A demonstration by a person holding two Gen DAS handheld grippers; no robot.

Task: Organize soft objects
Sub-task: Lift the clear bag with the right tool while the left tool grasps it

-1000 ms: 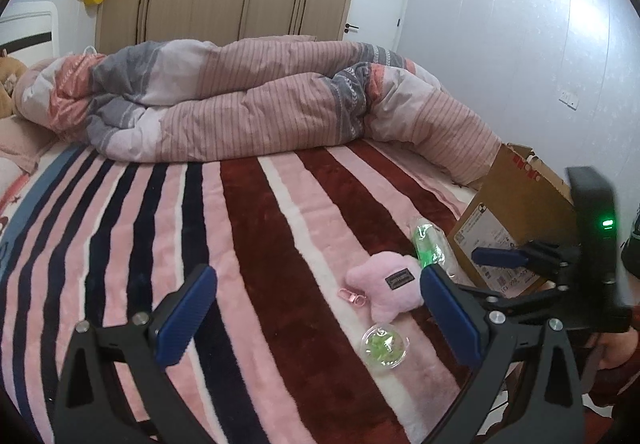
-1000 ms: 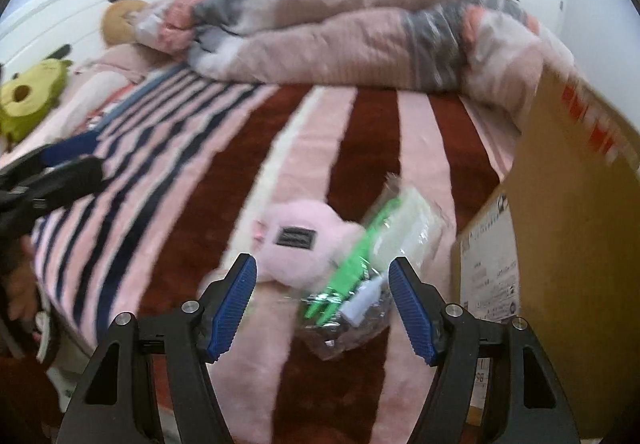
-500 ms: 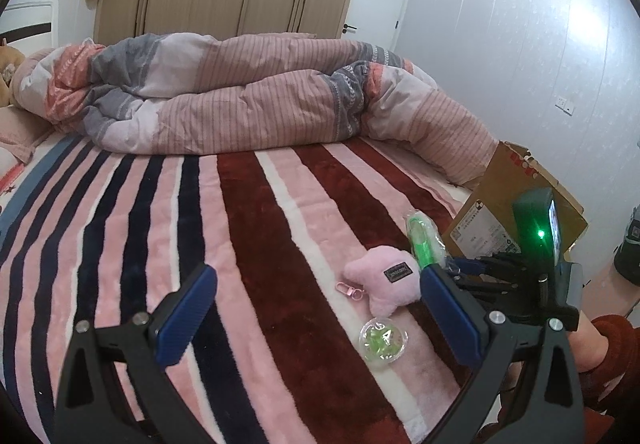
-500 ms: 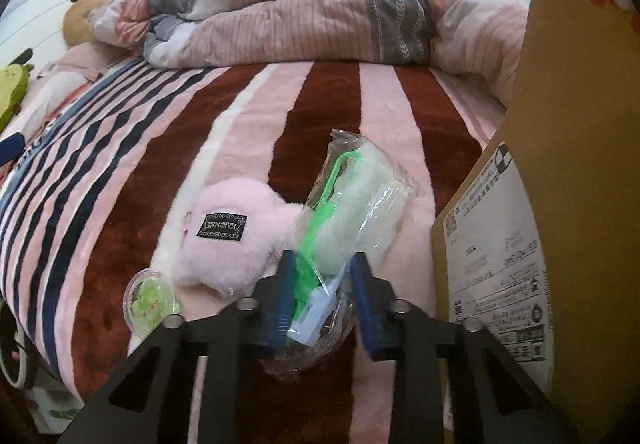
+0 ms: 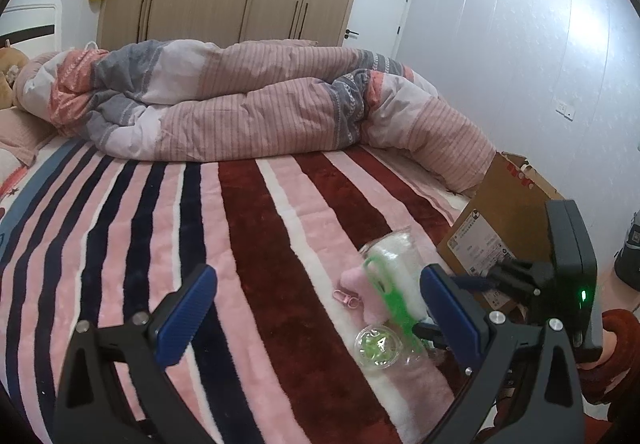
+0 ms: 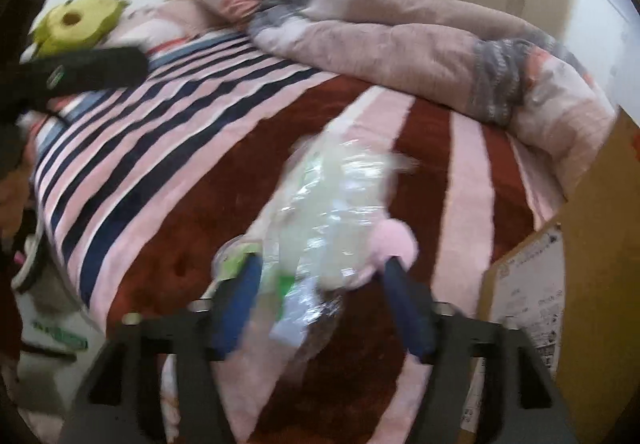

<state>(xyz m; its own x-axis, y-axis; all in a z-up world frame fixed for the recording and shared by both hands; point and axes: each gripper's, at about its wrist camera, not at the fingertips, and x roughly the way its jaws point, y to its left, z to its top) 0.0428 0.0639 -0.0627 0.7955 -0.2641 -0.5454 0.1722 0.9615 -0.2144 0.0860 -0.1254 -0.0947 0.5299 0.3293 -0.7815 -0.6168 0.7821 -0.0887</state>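
Observation:
A clear plastic packet (image 6: 332,212) with a white fluffy item and a green handle sits between the fingers of my right gripper (image 6: 324,304), raised off the striped blanket; the view is blurred and the jaws stand partly apart around it. In the left wrist view the packet (image 5: 394,276) lies over a pink plush (image 5: 360,286) with a pink clip, beside a round clear case (image 5: 378,348) with green contents. My left gripper (image 5: 316,320) is open and empty above the blanket.
A cardboard box (image 5: 504,228) stands at the bed's right edge, also in the right wrist view (image 6: 592,244). A rumpled duvet (image 5: 248,104) lies across the far side. A green plush (image 6: 76,24) and other toys sit by the headboard.
My right gripper closed on the packet's end and has lifted and swung it up over the pink plush. The jaws look wider now than half a second ago. The left gripper stayed open.

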